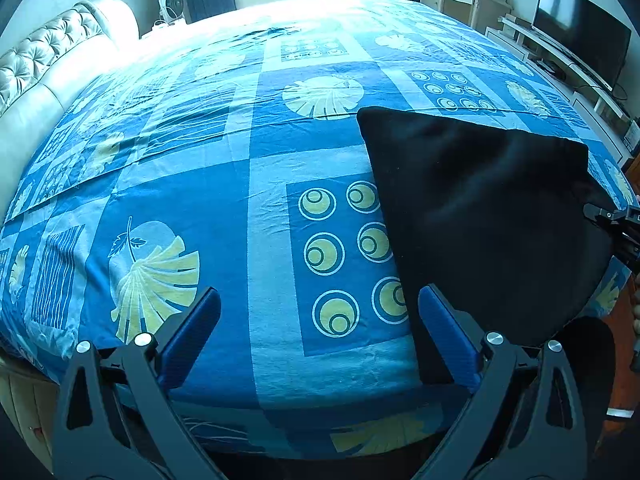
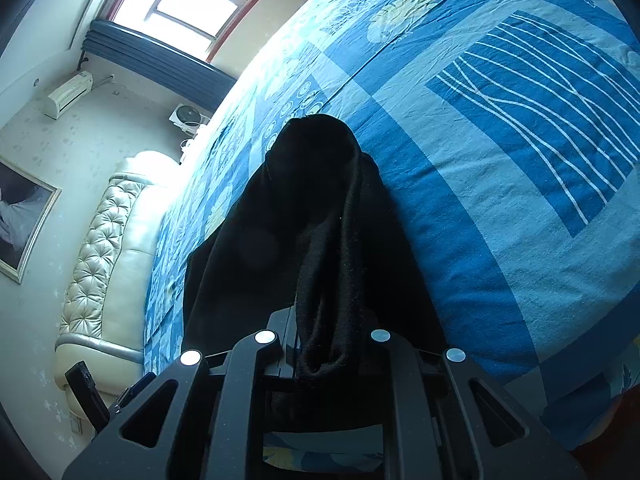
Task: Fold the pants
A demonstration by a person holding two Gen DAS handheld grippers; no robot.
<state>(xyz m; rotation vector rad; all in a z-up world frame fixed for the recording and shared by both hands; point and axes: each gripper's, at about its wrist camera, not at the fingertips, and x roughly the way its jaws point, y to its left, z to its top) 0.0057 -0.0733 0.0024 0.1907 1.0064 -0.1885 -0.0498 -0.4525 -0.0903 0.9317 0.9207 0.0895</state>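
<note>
Near the front right corner of the bed (image 1: 256, 184): black pants (image 1: 480, 216), folded into a broad flat panel, lying on the blue patterned bedspread (image 1: 224, 240), with the lower right part reaching the bed's front edge and draping over it.

Left gripper (image 1: 320, 320): blue-padded fingers (image 1: 192, 328) spread wide, nothing between them; hovering over the front edge of the bed, right finger overlapping the pants' left border in the left wrist view, contact not resolvable.

Right gripper (image 2: 328, 344): closed on a bunched fold of pants fabric, thick cuff-like edge (image 2: 332, 280) pinched between the jaws and hanging down out of them. Rest of the garment running away from the jaws across the bedspread, ending in a rounded hump (image 2: 316, 140). Same gripper visible at the far right edge of the left wrist view (image 1: 612, 216), at the pants' right corner.

Surroundings: tufted cream headboard (image 1: 44, 64) along the left edge of the bed; fan (image 1: 172, 4) beyond the far left corner; television (image 1: 580, 28) on a low white stand (image 1: 560, 60) off the right side.

No containers in either view.
</note>
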